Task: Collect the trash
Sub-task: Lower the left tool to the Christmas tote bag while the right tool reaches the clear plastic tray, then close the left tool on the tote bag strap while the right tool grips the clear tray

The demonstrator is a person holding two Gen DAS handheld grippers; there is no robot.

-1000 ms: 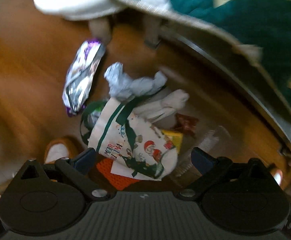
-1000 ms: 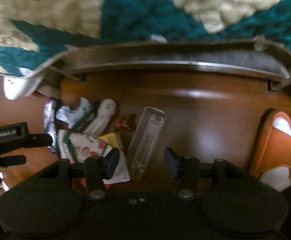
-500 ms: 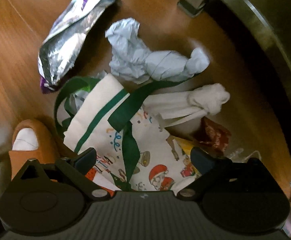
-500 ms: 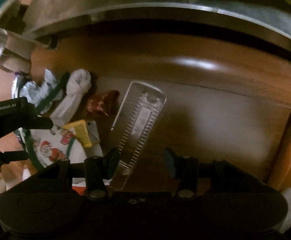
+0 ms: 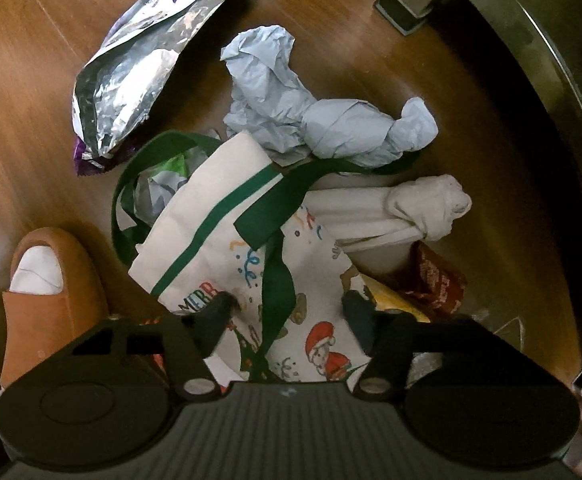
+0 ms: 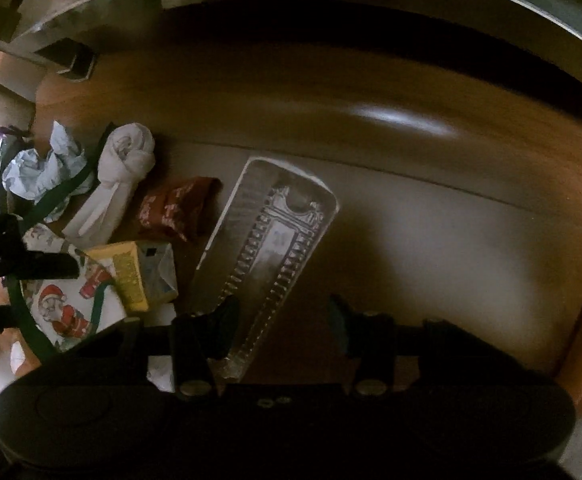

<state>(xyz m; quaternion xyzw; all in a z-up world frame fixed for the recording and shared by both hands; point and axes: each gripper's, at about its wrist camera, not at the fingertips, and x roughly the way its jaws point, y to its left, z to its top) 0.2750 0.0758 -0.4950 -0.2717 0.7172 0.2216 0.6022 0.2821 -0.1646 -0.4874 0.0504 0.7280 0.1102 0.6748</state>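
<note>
The left claw (image 5: 289, 314) points down over the Christmas tote bag (image 5: 231, 240); its jaws are closing, with the bag's green strap (image 5: 277, 292) and printed cloth between them, not clearly pinched yet. The bag lies at the claw's twelve o'clock, running toward eleven. The right claw (image 6: 281, 320) is also closing, its jaws apart; the near end of the clear plastic tray (image 6: 269, 256) lies between them against the left finger, the tray stretching to twelve o'clock.

Compared with a second ago, both claws sit much closer to the floor (image 5: 19, 92), the litter looks larger, and the left jaws have narrowed markedly.

Count, near to far from the left claw: one tote bag, one orange slipper (image 5: 47, 300) at nine o'clock, one yellow carton (image 6: 137, 276), one dark red wrapper (image 5: 435, 280) at two o'clock, one knotted white cloth (image 5: 411, 208), one crumpled pale blue paper (image 5: 311, 120) at twelve, one silver foil bag (image 5: 147, 60) at eleven. Furthest off stands one metal furniture leg (image 5: 415, 0).
</note>
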